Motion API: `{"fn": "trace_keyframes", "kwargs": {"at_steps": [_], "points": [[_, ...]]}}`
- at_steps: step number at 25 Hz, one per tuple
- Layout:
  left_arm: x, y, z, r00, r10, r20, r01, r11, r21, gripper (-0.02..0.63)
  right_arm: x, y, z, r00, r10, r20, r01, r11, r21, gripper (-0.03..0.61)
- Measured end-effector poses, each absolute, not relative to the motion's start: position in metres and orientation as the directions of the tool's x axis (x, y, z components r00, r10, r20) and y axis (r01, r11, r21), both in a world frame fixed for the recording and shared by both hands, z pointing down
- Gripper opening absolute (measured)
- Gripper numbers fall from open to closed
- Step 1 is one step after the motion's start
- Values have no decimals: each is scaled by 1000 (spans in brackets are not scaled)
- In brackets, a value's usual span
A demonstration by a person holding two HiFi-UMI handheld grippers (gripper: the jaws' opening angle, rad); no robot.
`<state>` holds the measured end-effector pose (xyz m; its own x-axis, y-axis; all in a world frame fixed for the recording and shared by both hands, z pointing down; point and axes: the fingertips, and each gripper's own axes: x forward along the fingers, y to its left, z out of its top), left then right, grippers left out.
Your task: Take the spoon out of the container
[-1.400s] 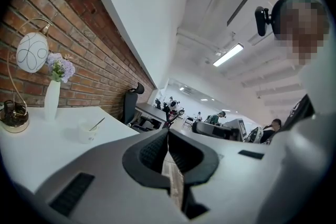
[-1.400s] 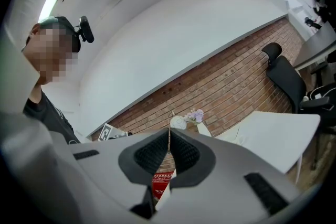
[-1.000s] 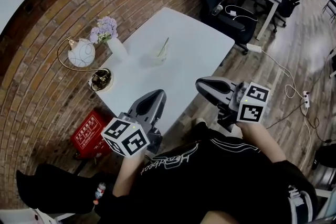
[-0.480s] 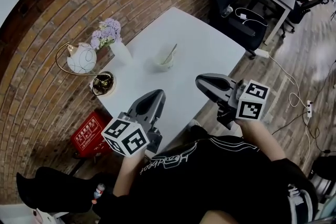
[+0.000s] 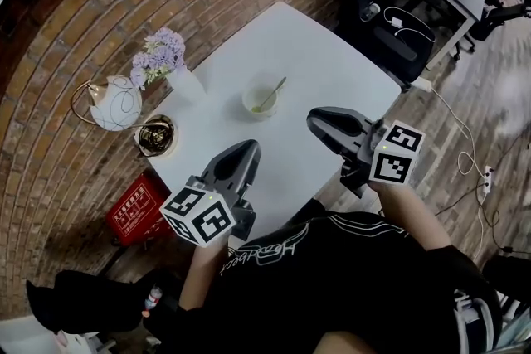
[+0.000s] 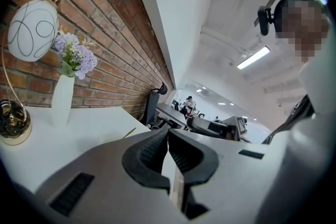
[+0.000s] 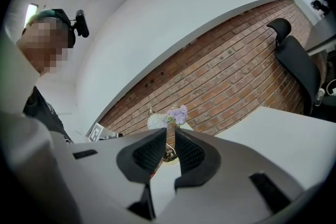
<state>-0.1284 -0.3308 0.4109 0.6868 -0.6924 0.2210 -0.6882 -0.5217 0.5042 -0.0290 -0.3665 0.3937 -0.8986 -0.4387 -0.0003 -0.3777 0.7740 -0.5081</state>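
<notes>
A pale green bowl stands near the middle of the white table, and a spoon leans in it with its handle up to the right. My left gripper hovers over the table's near edge, below and left of the bowl, jaws shut and empty. The spoon's handle tip just peeks over that gripper's body. My right gripper hangs right of the bowl. Its jaws are opening a narrow slit with nothing between them.
A white vase of purple flowers, a round white lamp and its brass base stand along the table's left side by the brick wall. A red box lies on the floor. A black office chair stands beyond the far corner.
The head view has swung, so the table and bowl sit lower and nearer to both grippers. The grippers keep almost the same places in the picture.
</notes>
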Motion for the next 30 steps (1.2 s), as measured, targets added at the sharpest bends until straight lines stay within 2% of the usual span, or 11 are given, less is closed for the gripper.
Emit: {"fn": "trace_keyframes", "kwargs": {"at_steps": [3,9,21,30], "points": [[-132,-346,422,678,-697,233,-693,-501,519,5,-28,-390,408,-894,-447,21,-391,756,-525,77],[-138,-368,443,661,-706,255,-699,-457,550,5,-29,-425,439,-886,-454,92,-436,750,-498,98],[-157,-397,490,617,-719,321,-723,-356,593,5,-40,-479,508,-856,-467,220,-512,711,-482,201],[-169,-408,513,596,-714,367,-734,-298,610,5,-61,-510,551,-849,-449,280,-529,737,-420,224]]}}
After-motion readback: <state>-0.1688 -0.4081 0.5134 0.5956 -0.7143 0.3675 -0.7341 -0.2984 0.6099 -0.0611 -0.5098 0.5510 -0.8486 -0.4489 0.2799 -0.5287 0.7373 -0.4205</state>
